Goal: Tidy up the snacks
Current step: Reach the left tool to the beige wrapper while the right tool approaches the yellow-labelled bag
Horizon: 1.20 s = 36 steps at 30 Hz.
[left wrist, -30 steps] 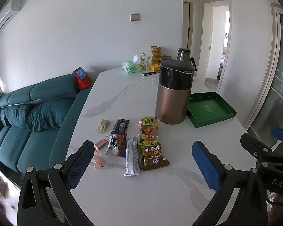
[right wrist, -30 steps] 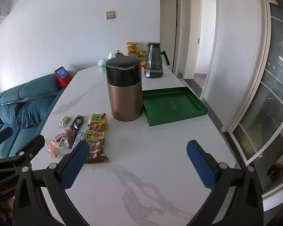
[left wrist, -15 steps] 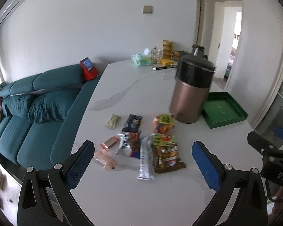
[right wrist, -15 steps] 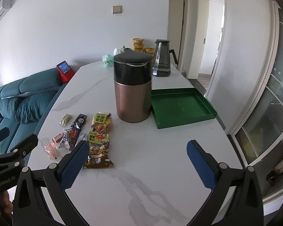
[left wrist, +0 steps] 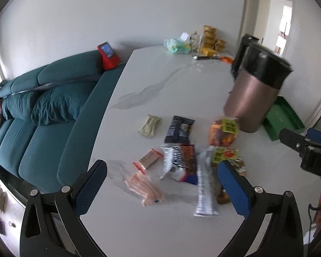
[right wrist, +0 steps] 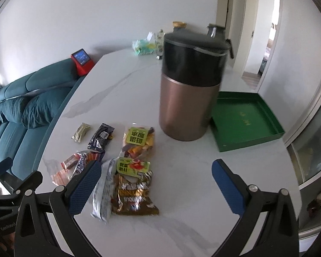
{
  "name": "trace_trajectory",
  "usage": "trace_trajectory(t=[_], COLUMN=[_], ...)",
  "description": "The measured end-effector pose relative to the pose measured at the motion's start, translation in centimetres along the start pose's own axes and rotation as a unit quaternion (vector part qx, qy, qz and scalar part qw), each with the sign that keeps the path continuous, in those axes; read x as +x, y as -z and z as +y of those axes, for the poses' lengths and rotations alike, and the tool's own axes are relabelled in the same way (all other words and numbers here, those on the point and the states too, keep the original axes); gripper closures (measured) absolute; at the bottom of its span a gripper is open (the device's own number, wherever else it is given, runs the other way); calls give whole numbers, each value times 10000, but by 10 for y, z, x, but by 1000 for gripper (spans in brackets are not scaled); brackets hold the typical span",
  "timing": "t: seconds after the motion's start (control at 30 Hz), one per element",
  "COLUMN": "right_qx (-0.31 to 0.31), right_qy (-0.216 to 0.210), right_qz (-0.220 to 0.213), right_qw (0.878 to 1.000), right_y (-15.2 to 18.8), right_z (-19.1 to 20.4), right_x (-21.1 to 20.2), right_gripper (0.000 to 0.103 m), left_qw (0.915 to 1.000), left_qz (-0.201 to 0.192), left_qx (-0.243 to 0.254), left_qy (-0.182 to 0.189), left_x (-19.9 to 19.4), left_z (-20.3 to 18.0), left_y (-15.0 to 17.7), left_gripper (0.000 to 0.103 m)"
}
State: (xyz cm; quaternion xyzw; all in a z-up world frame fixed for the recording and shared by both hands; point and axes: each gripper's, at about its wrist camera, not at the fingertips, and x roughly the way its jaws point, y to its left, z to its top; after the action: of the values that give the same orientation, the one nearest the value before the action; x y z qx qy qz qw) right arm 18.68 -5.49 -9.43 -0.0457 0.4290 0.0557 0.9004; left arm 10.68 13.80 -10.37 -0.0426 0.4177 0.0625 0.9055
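The snacks lie loose in a cluster on the near left of the bench, left of the bronze canister; the green tray sits empty on the canister's right. Both the left gripper and right gripper hover with fingers spread, holding nothing. Best to pick an outer packet first, pinching across its flat middle, low to the bench.

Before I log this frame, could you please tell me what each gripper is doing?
Left gripper: open, holding nothing.
Right gripper: open, holding nothing.
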Motion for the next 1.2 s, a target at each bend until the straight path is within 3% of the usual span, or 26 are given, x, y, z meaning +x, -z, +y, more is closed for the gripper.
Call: trace_trajectory(t=[0.57, 0.77, 1.2], right_qx=[261, 195, 139], right_qy=[-76, -67, 13], right_qz=[838, 956, 1193], right_qw=[9961, 9952, 9928], right_y=[-32, -32, -32], right_z=[11, 20, 32], right_x=[130, 152, 181], right_gripper=[0, 0, 0], left_qw=[9973, 9945, 9909], left_qz=[387, 541, 953], left_qx=[578, 841, 904], left_qy=[-241, -307, -288], left_x=[119, 156, 197], left_z=[12, 17, 29], left_y=[-45, -57, -60], left_gripper=[1, 1, 4])
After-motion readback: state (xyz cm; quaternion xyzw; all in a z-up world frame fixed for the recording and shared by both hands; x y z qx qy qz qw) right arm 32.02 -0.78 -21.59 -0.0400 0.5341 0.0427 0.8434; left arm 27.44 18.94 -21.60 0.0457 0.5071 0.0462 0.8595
